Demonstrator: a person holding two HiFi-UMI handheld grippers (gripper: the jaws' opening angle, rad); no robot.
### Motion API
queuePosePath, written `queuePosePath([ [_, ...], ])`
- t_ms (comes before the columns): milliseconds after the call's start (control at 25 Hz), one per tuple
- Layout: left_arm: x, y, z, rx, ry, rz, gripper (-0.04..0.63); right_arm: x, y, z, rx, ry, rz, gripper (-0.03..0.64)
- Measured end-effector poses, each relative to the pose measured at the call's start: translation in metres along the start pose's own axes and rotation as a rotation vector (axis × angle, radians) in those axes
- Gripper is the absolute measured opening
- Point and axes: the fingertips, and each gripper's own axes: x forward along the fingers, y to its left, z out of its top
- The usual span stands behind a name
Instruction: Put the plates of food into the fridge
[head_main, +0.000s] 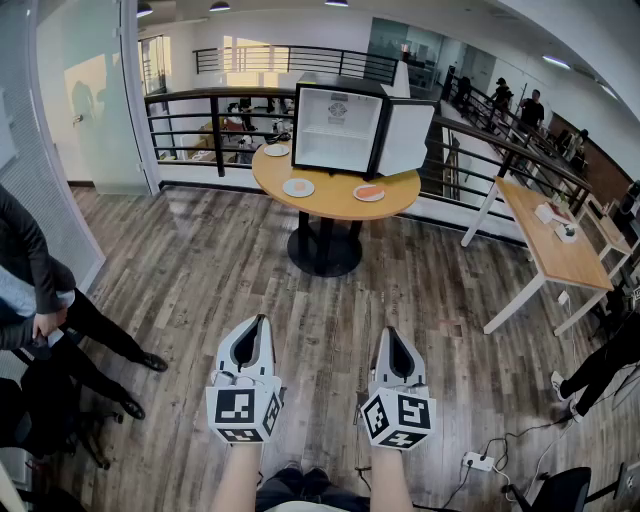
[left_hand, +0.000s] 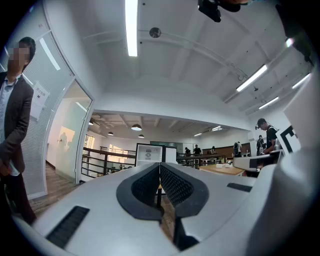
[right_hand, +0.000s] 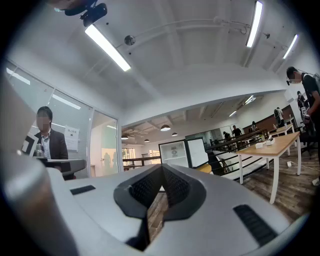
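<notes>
A small black fridge (head_main: 345, 125) with its door (head_main: 405, 138) swung open stands on a round wooden table (head_main: 335, 195) far ahead. Three plates lie on that table: one (head_main: 298, 187) at the front, one with orange food (head_main: 369, 193) to the right, one (head_main: 277, 150) at the back left. My left gripper (head_main: 263, 320) and right gripper (head_main: 391, 332) hang side by side low over the wooden floor, both shut and empty, well short of the table. In the gripper views the fridge (left_hand: 149, 154) (right_hand: 182, 153) shows small beyond the closed jaws.
A black railing (head_main: 215, 120) runs behind the table. A long wooden desk (head_main: 555, 245) stands at the right. A person in dark clothes (head_main: 40, 300) stands at the left, with a glass wall (head_main: 60, 100) behind. Cables and a power strip (head_main: 478, 462) lie on the floor at lower right.
</notes>
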Motion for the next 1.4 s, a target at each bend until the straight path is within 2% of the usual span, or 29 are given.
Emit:
queuePosePath([
  [160,-0.003,-0.003,-0.003,-0.019,0.007,0.003,0.008,-0.004,-0.002,0.002,-0.015,0.002,-0.003,0.012],
  [440,-0.002,-0.007,-0.003,-0.008,0.013,-0.004,0.008,-0.002,-0.002,0.003,-0.041,0.003,-0.002,0.012],
  [680,0.001,-0.014,-0.006,0.011,0.016,-0.005,0.008,-0.003,-0.001,0.007,-0.04,-0.034,0.041,0.012],
  [920,0.011,-0.029,-0.014,-0.021,0.021,-0.002,0.008,-0.001,-0.027,0.003,-0.028,-0.022,0.044,0.012],
  [1160,0.021,-0.035,-0.022,-0.011,0.03,0.025,0.008,0.012,-0.046,0.007,-0.014,-0.029,0.051,0.012],
  [1400,0.065,-0.026,-0.04,-0.001,0.054,0.04,0.008,0.057,-0.068,-0.012,0.022,0.007,0.029,0.012],
])
